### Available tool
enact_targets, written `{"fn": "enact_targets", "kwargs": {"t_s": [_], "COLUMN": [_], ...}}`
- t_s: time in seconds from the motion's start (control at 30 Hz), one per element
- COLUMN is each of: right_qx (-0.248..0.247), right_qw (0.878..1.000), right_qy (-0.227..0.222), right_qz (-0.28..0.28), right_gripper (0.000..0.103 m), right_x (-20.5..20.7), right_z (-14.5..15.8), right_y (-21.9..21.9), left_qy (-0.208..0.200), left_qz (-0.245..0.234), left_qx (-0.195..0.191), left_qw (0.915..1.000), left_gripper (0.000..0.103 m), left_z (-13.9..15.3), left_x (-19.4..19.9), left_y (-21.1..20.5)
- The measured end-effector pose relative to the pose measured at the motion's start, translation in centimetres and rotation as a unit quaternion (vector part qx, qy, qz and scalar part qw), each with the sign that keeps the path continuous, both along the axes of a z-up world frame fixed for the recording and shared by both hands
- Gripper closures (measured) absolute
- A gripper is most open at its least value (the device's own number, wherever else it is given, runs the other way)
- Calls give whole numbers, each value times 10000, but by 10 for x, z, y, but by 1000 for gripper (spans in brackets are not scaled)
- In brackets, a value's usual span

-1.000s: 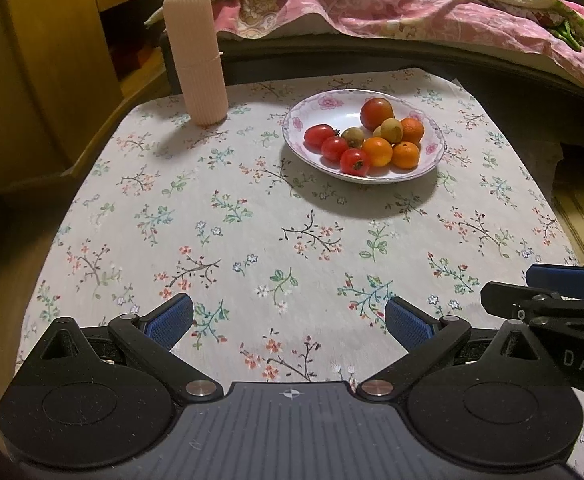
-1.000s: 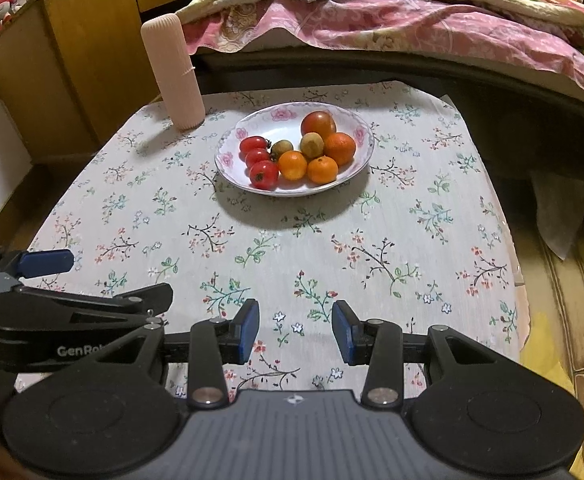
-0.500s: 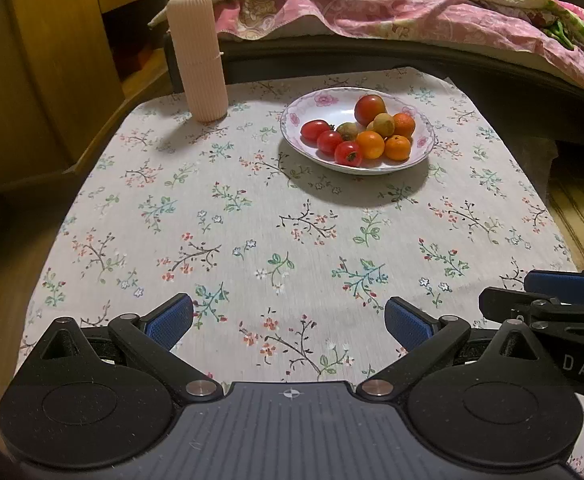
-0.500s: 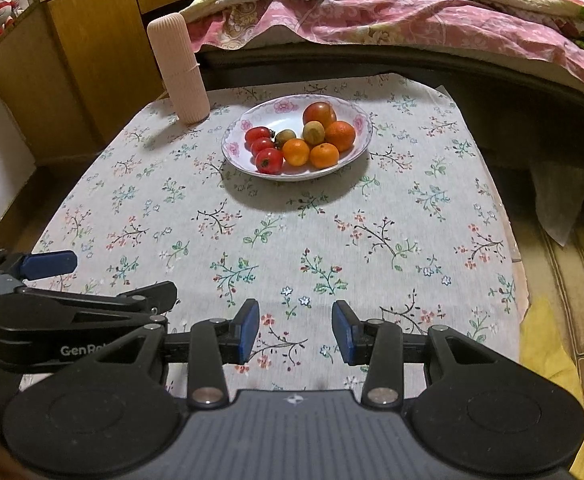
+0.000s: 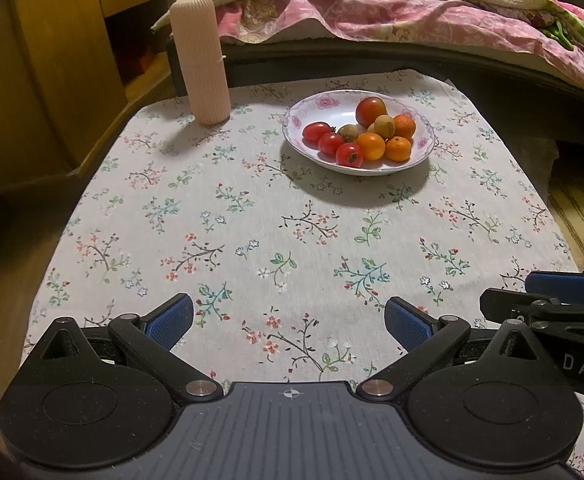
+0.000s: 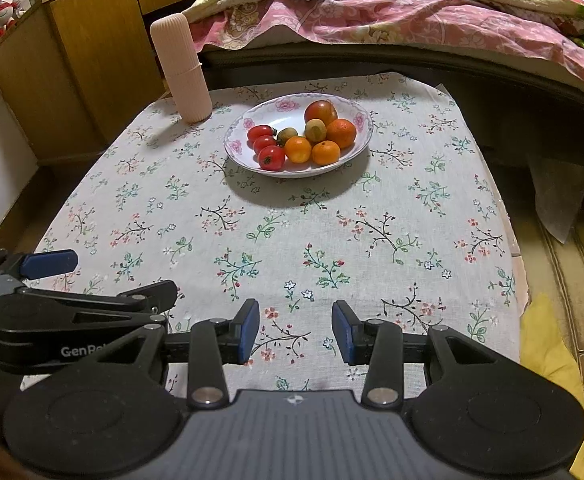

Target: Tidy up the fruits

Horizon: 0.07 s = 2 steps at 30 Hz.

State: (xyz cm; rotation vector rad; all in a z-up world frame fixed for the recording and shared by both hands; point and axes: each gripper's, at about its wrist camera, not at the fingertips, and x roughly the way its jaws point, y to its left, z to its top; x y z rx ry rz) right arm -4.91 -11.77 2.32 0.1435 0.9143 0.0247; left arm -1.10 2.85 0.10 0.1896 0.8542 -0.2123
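The small red tomatoes (image 6: 265, 144) in the plate (image 6: 362, 114) look soft and squishy — pinch one gently round its middle — left gripper (image 5: 288, 322) wide, right gripper (image 6: 295, 332) narrow, both empty.

the near and middle cloth (image 5: 251, 220) lies bare, a wide flat run between the grippers and the plate (image 5: 426, 151). the plate sits toward the far edge, fruit (image 5: 372, 146) heaped in its middle and right, a bare patch at its far left. left of it, well apart, a tall pink cylinder (image 5: 200, 60) stands upright near the far left corner, with open cloth between the two. behind both, the dark bed edge (image 5: 372, 60) and hanging quilt (image 5: 412, 16) wall off the far side. a wooden cabinet (image 6: 75, 60) closes the left. the right edge drops to open floor (image 6: 572, 280).
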Motion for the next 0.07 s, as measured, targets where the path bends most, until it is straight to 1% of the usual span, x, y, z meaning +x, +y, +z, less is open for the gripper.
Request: {"fn": "enact_targets", "kwargs": {"t_s": [0.07], "right_qx": [0], "right_qw": [10000], "right_qy": [2], "right_qz": [0], "right_gripper": [61], "right_x": [0], "right_z": [0], "right_y": [0], "left_qy": [-2], "left_qz": [-7], "left_qx": [18], "left_qw": [10000], "left_gripper": [0], "left_z": [0], "left_x": [0], "left_y": [-1]}}
